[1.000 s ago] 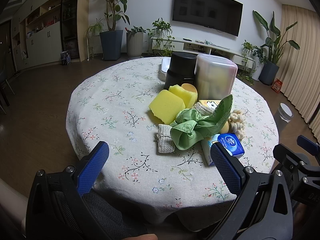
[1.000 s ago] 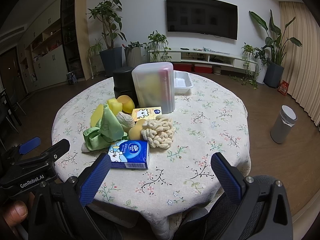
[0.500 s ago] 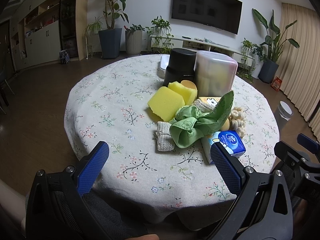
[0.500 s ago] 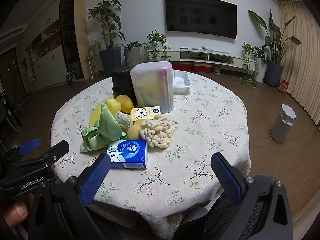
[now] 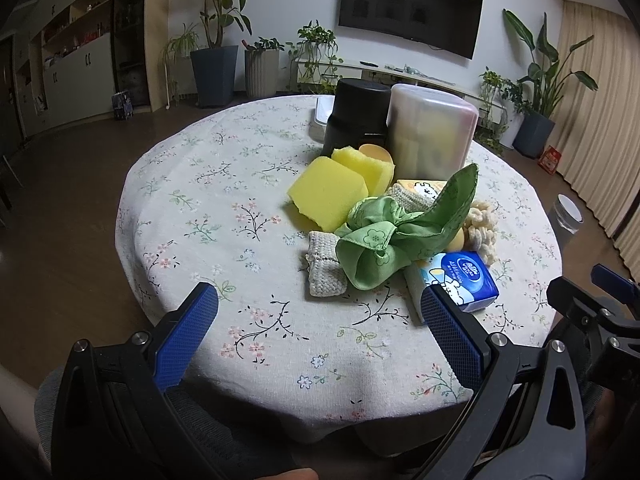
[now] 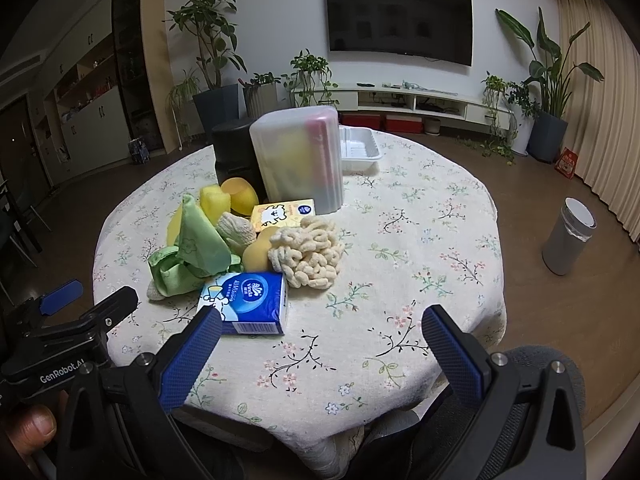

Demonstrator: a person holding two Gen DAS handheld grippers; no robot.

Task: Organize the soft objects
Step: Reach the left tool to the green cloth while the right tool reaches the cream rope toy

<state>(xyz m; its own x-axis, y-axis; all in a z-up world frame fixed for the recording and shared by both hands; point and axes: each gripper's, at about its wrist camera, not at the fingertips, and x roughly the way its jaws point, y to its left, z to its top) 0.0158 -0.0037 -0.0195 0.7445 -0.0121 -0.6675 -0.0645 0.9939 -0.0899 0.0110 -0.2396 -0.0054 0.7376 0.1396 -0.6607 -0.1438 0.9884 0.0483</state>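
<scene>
Both grippers were held wide apart and empty above the near edge of the round surface (image 5: pixel 192 208): the left gripper (image 5: pixel 318 334) and the right gripper (image 6: pixel 322 350). The soft objects were heaped near the middle: green cloth (image 5: pixel 384 240), yellow sponges (image 5: pixel 328 196), blue tissue pack (image 6: pixel 248 298), with a translucent container (image 6: pixel 300 160) behind them.

The left gripper (image 5: pixel 319 320) is held level with its blue-padded fingers (image 5: pixel 186 334) spread wide, nothing between them. The right gripper (image 6: pixel 322 340) is in the same pose, jaws wide apart and empty. In the right wrist view the left gripper's body shows at about 8 o'clock, with a thumb (image 6: pixel 30 428) beneath it.
</scene>
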